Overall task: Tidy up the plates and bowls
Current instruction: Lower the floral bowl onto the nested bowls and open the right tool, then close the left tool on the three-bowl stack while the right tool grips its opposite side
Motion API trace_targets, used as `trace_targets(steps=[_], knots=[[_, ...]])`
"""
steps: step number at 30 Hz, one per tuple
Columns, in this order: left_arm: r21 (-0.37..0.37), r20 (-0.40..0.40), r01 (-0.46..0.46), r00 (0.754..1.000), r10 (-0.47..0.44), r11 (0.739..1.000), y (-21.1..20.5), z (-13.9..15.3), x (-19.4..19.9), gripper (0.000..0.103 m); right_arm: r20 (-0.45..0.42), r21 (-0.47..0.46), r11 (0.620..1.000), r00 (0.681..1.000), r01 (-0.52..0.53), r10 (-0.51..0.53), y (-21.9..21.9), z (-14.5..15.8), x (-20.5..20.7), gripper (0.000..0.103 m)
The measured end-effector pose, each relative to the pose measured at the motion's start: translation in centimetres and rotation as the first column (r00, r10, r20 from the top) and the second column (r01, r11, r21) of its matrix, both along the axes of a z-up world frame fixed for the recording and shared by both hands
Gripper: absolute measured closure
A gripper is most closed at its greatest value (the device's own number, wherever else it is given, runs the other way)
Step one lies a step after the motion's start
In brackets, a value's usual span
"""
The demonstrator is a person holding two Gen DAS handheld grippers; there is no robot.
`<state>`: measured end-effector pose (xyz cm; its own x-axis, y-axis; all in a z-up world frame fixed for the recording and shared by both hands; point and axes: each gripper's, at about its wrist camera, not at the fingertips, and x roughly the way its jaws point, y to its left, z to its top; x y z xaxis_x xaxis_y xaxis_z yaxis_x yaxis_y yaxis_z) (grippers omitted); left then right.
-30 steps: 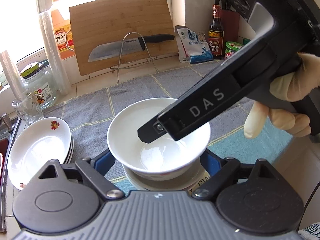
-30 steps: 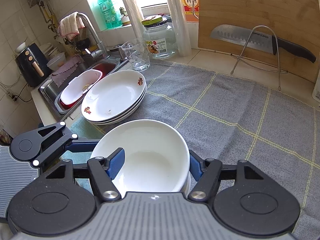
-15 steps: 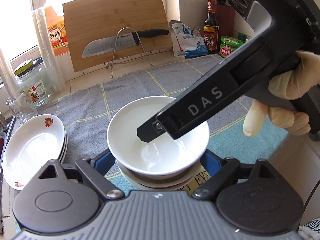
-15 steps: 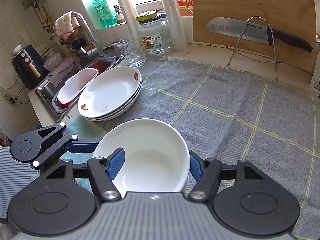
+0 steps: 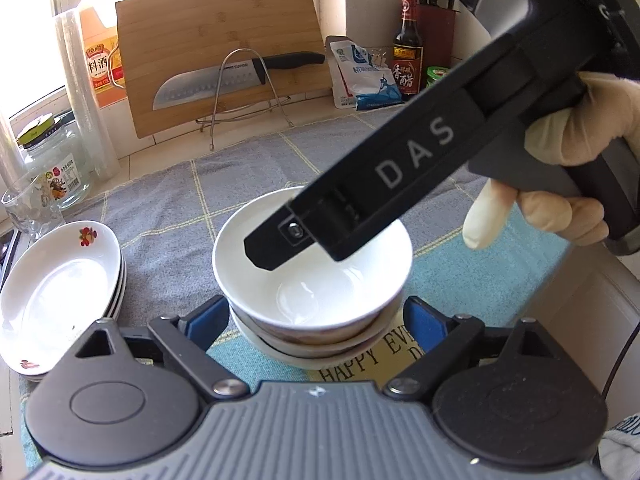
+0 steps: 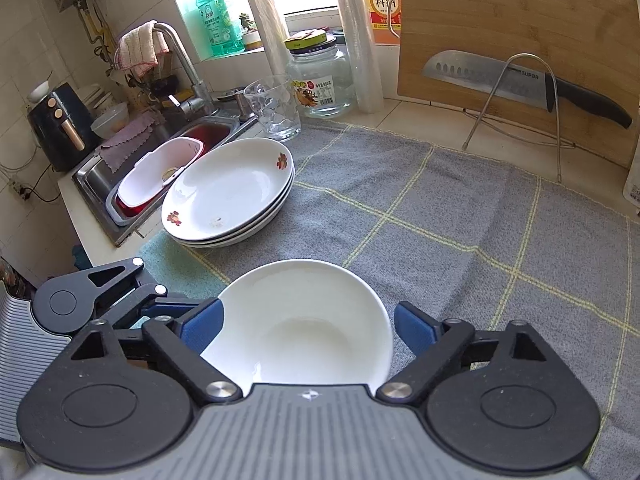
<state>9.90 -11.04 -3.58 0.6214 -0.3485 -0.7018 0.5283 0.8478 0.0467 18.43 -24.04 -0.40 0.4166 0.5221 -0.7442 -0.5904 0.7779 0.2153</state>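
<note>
Looks nearly done — top white bowl (image 5: 312, 276) sits nested on the bowl stack between the spread jaws of both left gripper (image 5: 316, 316) and right gripper (image 6: 308, 322), neither clamped; plate stack (image 6: 228, 196) already piled off left.

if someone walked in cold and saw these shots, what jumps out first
The white bowl stacked on other bowls up front, with the right tongs open on either side of it and the left tongs open around the stack. Next, the stack of flowered plates by the sink, then the big knife against the bamboo cutting board at the back.
</note>
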Motion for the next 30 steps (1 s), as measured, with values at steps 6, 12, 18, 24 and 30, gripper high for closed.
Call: trace_targets(steps=[6,12,18,24,30], knots=[[-0.005,0.028,0.042,0.999,-0.042,0.999,2.2,0.1,-0.8,0.009,0.025,-0.033,0.999,1.0,0.003,-0.002,0.7,0.3,-0.6,0.001],[0.015,0.134,0.091,0.987,-0.092,0.996,4.2,0.4,-1.7,0.004,0.065,-0.052,0.998,0.997,0.032,-0.029,1.3,0.9,-1.6,0.001],[-0.003,0.11,0.19,0.976,-0.188,0.982,5.7,0.0,-1.4,0.004,0.119,-0.068,0.996,0.991,0.064,-0.056,1.1,1.7,-4.1,0.0],[0.01,0.032,0.219,0.975,-0.219,0.976,6.4,-1.2,-0.3,0.004,0.147,-0.116,0.991,0.988,0.062,-0.044,-0.3,1.5,-7.2,0.0],[0.043,-0.012,0.267,0.964,-0.266,0.963,5.6,-2.7,0.8,0.004,0.135,-0.228,0.974,0.99,-0.013,0.045,-1.2,-1.6,-7.9,0.0]])
